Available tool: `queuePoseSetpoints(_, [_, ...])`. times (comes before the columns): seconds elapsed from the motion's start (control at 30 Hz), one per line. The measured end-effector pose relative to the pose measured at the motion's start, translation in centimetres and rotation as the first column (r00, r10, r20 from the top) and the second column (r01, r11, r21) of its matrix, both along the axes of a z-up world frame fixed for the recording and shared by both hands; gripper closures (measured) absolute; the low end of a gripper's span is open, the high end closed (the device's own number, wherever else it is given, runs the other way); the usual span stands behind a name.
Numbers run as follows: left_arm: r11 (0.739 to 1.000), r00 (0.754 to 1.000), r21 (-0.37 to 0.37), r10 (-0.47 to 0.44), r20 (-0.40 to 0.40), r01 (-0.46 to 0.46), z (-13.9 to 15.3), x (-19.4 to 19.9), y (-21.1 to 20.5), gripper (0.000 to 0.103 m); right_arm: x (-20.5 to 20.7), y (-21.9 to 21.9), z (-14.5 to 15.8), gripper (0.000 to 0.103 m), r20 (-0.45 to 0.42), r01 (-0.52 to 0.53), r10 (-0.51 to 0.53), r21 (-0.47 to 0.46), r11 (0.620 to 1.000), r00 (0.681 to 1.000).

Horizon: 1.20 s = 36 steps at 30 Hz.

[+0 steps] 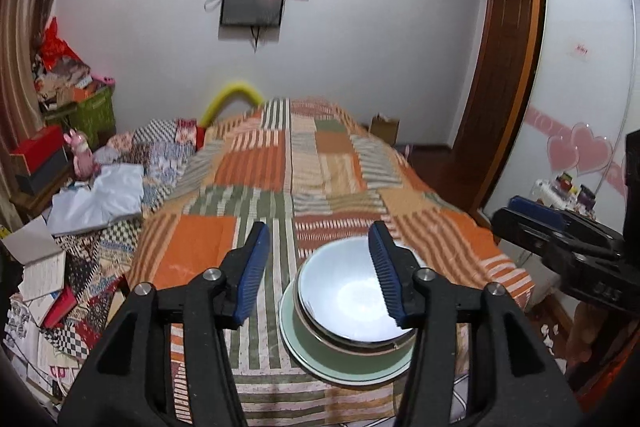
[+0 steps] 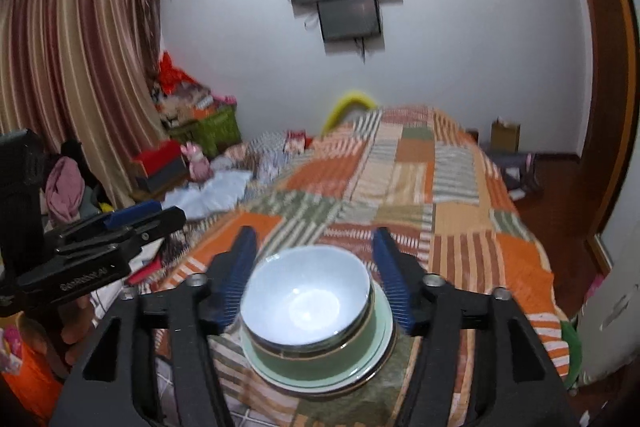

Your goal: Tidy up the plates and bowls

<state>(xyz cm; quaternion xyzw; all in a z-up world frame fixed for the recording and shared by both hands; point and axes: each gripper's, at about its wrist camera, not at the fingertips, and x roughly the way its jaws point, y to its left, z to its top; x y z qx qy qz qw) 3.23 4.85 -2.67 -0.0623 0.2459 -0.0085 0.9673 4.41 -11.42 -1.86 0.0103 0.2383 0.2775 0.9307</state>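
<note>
Patchwork bed cover (image 2: 460, 195) carries, lower centre of frame, a white bowl (image 2: 306, 305) nested on green plates (image 2: 320, 373): likely rigid, glossy, slippery, breakable ceramic, best gripped at the rim; left gripper (image 1: 320, 275) and right gripper (image 2: 316, 277) fingers apart, holding nothing.

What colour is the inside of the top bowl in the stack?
White, perhaps faintly bluish: the top bowl shows best in the right wrist view.

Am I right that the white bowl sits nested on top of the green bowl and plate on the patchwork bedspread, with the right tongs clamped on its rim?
Not quite. The right tongs are open and hold nothing, as the right wrist view shows. The white bowl does sit nested atop the green bowl and plate on the patchwork bedspread.
</note>
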Motion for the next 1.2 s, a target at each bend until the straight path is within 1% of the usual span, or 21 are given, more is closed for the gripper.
queuePoseSetpoints(0.03, [1.0,1.0,0.002,0.004,0.022,-0.004,0.3,-0.4,0.0,0.045,-0.3,0.1,0.2,0.038,0.02,0.006,-0.006,0.001,1.0,1.0])
queuePoseSetpoints(0.07, [1.0,0.999,0.004,0.007,0.042,-0.008,0.5,-1.0,-0.1,0.037,-0.9,0.0,0.6,0.034,0.05,0.014,-0.014,0.002,1.0,0.999])
queuePoseSetpoints(0.1, [1.0,0.998,0.008,0.012,0.063,-0.012,0.7,-1.4,-0.1,0.034,-1.2,0.1,0.9,0.033,0.069,0.019,-0.019,0.003,1.0,0.997])
queuePoseSetpoints(0.13, [1.0,0.996,0.015,0.016,0.083,-0.017,1.0,-1.9,-0.2,0.032,-1.4,0.1,1.0,0.029,0.083,0.023,-0.023,0.005,1.0,0.996])
queuePoseSetpoints(0.17, [1.0,0.995,0.023,0.016,0.101,-0.018,1.3,-2.3,-0.4,0.026,-1.8,0.0,1.3,0.023,0.101,0.03,-0.031,0.011,0.999,0.994])
queuePoseSetpoints(0.2, [0.999,0.993,0.029,0.013,0.115,-0.017,1.5,-2.7,-0.5,0.019,-1.7,0.0,1.3,0.02,0.11,0.035,-0.036,0.017,0.999,0.993])
queuePoseSetpoints(0.27, [0.999,0.989,0.042,0.01,0.15,-0.017,1.9,-3.6,-0.8,0.013,-2.1,-0.1,1.6,0.018,0.13,0.037,-0.041,0.033,0.999,0.991])
queuePoseSetpoints(0.33, [0.998,0.983,0.066,0.009,0.183,-0.022,2.3,-4.4,-1.2,0.013,-2.1,0.0,1.6,0.017,0.136,0.035,-0.04,0.037,0.999,0.99])
queuePoseSetpoints(0.37, [0.997,0.981,0.076,0.009,0.192,-0.024,2.4,-4.7,-1.4,0.009,-2.3,0.0,1.6,0.015,0.138,0.036,-0.041,0.038,0.999,0.99])
queuePoseSetpoints(0.4, [0.996,0.979,0.085,0.009,0.203,-0.027,2.5,-5.0,-1.6,0.003,-2.5,0.0,1.7,0.013,0.141,0.036,-0.041,0.039,0.999,0.989])
queuePoseSetpoints(0.53, [0.993,0.969,0.11,0.007,0.245,-0.035,2.9,-6.0,-2.1,0.002,-3.3,0.0,1.7,0.0,0.172,0.05,-0.057,0.045,0.998,0.983])
queuePoseSetpoints(0.6, [0.992,0.966,0.123,0.003,0.258,-0.036,3.0,-6.5,-2.5,0.002,-3.4,0.1,1.8,0.0,0.188,0.062,-0.069,0.046,0.997,0.98])
queuePoseSetpoints(0.73, [0.992,0.965,0.121,-0.001,0.261,-0.032,2.9,-6.7,-2.9,0.002,-3.6,0.2,1.8,0.0,0.19,0.07,-0.077,0.04,0.997,0.979])
queuePoseSetpoints(1.2, [0.997,0.964,0.077,0.008,0.264,-0.03,2.9,-6.6,-2.7,0.002,-4.2,-0.6,1.3,0.0,0.183,0.061,-0.069,0.049,0.997,0.981])
